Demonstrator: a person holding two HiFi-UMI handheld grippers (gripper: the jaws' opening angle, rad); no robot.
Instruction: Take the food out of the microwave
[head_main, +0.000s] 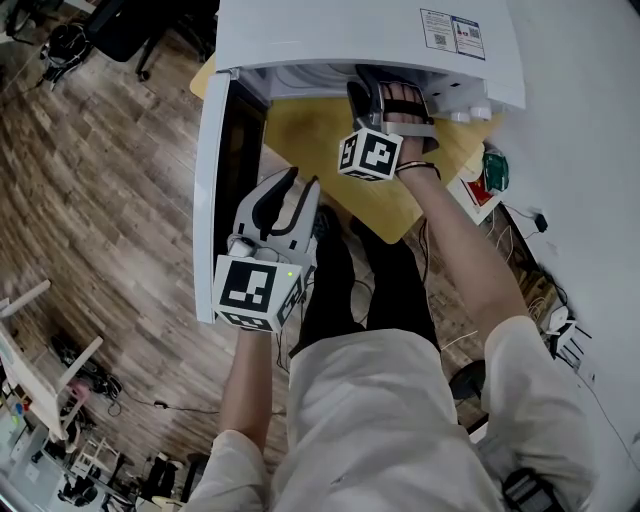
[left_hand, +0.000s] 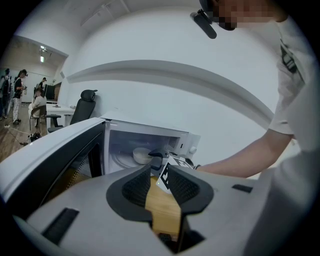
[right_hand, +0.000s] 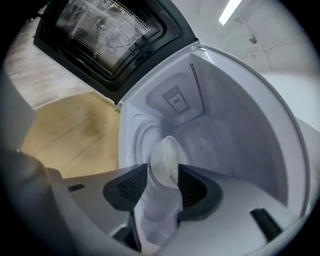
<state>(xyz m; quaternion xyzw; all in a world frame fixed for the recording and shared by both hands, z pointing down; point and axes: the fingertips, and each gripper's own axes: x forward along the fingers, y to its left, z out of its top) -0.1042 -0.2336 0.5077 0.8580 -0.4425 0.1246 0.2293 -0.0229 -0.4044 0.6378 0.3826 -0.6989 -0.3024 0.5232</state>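
Bowl (right_hand: 167, 156) in microwave (right_hand: 235, 125) lies dead ahead of right gripper (right_hand: 162, 174), jaws spread, not touching. Left gripper (left_hand: 159, 176), jaws apart and empty, farther out.

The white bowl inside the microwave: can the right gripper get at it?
Probably yes. The microwave door stands open, and the right gripper is inside the cavity, jaws apart, with the bowl just ahead between them; nothing looks in the way.

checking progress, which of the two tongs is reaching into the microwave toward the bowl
The right tongs, open, inside the microwave with the white bowl at their tips. The left tongs hang outside beside the door, empty.
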